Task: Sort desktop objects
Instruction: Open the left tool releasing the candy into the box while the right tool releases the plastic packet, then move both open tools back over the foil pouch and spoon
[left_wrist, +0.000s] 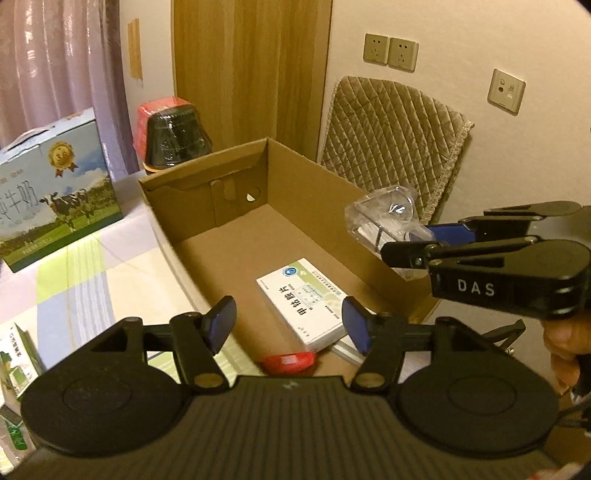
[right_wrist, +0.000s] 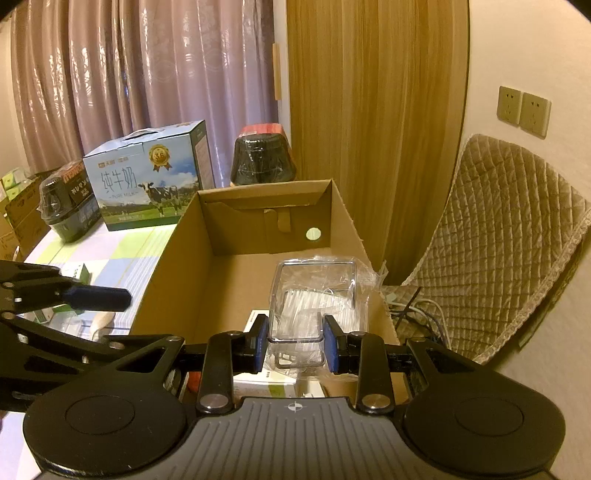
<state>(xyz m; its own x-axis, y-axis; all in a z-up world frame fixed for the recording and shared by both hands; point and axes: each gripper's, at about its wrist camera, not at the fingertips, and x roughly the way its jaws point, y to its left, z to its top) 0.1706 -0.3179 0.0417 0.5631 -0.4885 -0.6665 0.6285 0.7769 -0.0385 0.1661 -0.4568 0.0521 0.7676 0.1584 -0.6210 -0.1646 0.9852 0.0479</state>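
From the left wrist view, the left hand-held gripper (left_wrist: 290, 325) stands with its blue pads (left_wrist: 221, 325) apart and nothing between them, poised over the near end of an open cardboard box (left_wrist: 207, 229). Just beyond the pads, on the box floor, lies a white medicine carton (left_wrist: 303, 299) with printed characters on top, and at its 7 o'clock a small red object (left_wrist: 290, 362) sits at the near edge; I cannot tell what it is. At 3 o'clock the right hand-held gripper (left_wrist: 424, 240), marked DAS, reaches in over the box's right wall, held by a hand (left_wrist: 565, 343), and carries a clear plastic container (left_wrist: 388, 218).

From the right wrist view, the right hand-held gripper (right_wrist: 295, 345) has its pads clamped on the near end of that clear plastic container (right_wrist: 314, 295), which is wrapped in crinkled film and hangs above the right side of the cardboard box (right_wrist: 177, 266). The left hand-held gripper (right_wrist: 99, 299) shows at 9 o'clock.

Farther off, on the checked cloth of the surface (right_wrist: 122, 254), stands a milk carton case (right_wrist: 147, 181) with a cow picture at 11 o'clock of the box. A dark wrapped bowl with a red lid (right_wrist: 264, 158) stands behind the box's far wall at 12 o'clock. A quilted chair back (right_wrist: 509, 236) rises at 2 o'clock, against the wall.
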